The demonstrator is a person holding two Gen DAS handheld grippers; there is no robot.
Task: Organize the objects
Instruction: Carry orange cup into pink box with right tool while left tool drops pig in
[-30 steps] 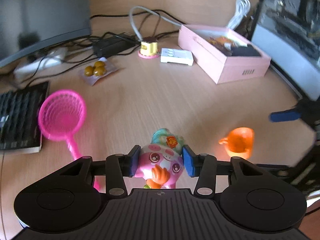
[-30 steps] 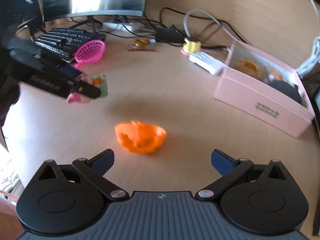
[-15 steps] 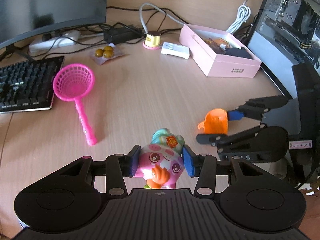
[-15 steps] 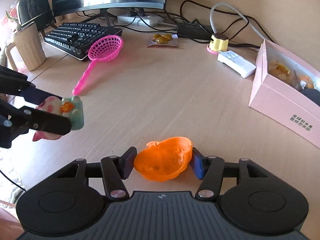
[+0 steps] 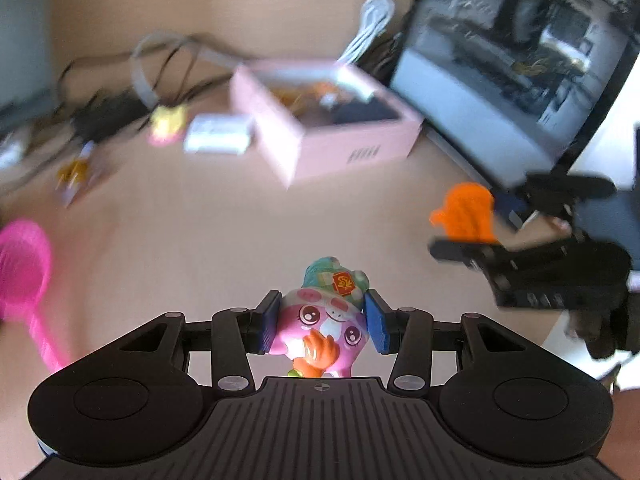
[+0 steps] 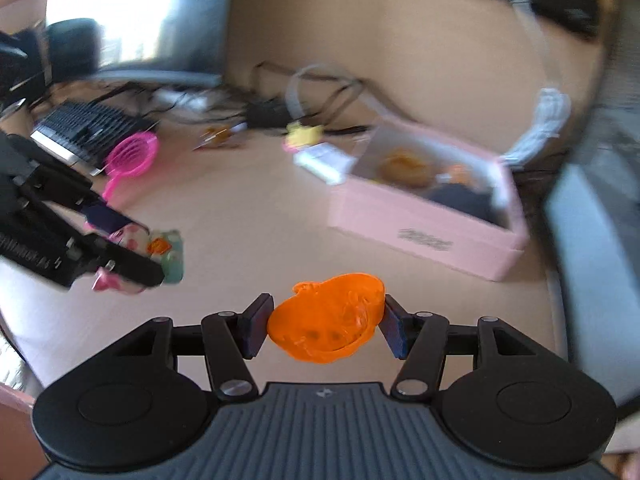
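My left gripper (image 5: 322, 322) is shut on a pink pig toy (image 5: 320, 328) with a teal hat, held above the wooden desk (image 5: 208, 232). My right gripper (image 6: 325, 326) is shut on an orange toy cup (image 6: 326, 318), its pads pressing both sides, also off the desk. Each gripper shows in the other's view: the right one with the orange cup (image 5: 466, 212) at the right, the left one with the pig toy (image 6: 148, 252) at the left. An open pink box (image 6: 428, 216) holding several small items stands ahead; the same pink box (image 5: 320, 136) sits at centre in the left wrist view. Both views are blurred.
A pink sieve (image 6: 130, 158) lies by a black keyboard (image 6: 86, 128) at the left. A white power strip (image 5: 218, 138), a yellow tape roll (image 5: 168, 128), a snack packet (image 5: 74, 172) and tangled cables (image 6: 264, 108) crowd the back. A monitor (image 5: 512, 60) stands right of the box.
The right gripper closed on the orange cup and lifted it off the desk. Both grippers have risen and swung toward the pink box, which now looks nearer.
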